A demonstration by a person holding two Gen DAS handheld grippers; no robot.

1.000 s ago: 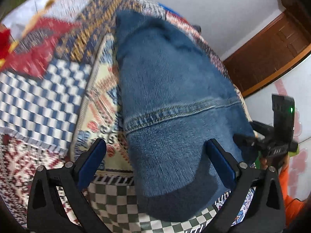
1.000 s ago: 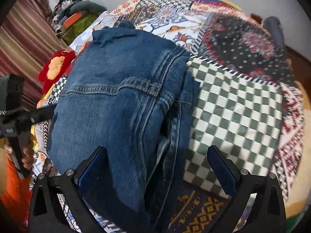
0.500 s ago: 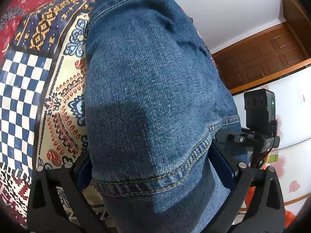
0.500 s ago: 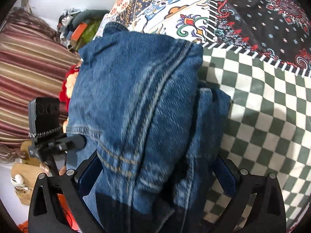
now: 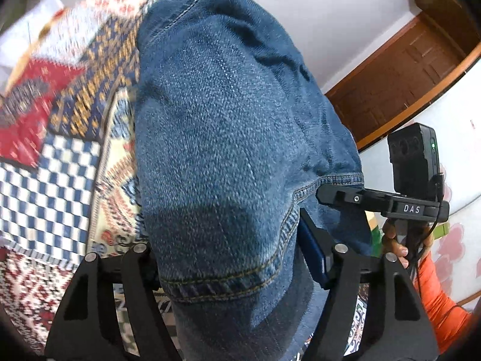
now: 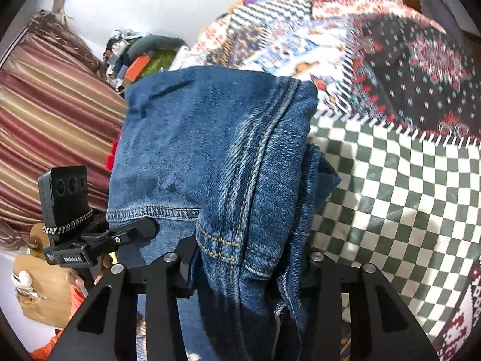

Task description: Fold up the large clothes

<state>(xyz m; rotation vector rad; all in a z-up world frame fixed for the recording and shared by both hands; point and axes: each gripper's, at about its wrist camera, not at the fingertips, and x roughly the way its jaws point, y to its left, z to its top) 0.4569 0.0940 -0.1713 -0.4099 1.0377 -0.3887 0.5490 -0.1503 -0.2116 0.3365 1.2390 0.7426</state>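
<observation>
A folded pair of blue jeans (image 5: 228, 138) lies on a patchwork quilt (image 5: 54, 162) on a bed. My left gripper (image 5: 231, 255) has closed in on the near end of the jeans, with thick denim between its fingers. My right gripper (image 6: 246, 267) has likewise closed on the other near edge of the jeans (image 6: 210, 150), the denim bunched between its fingers. The fingertips of both are mostly hidden by cloth. The near end of the jeans is raised off the quilt.
The right gripper's body (image 5: 412, 180) shows at the right of the left wrist view, the left gripper's body (image 6: 69, 216) at the left of the right wrist view. A striped curtain (image 6: 51, 105) and a clutter pile (image 6: 141, 57) stand left; a wooden door (image 5: 405, 69) stands right.
Both grippers moved in over the jeans' near end and narrowed from wide open to closed on the denim. The near end of the jeans has risen.
</observation>
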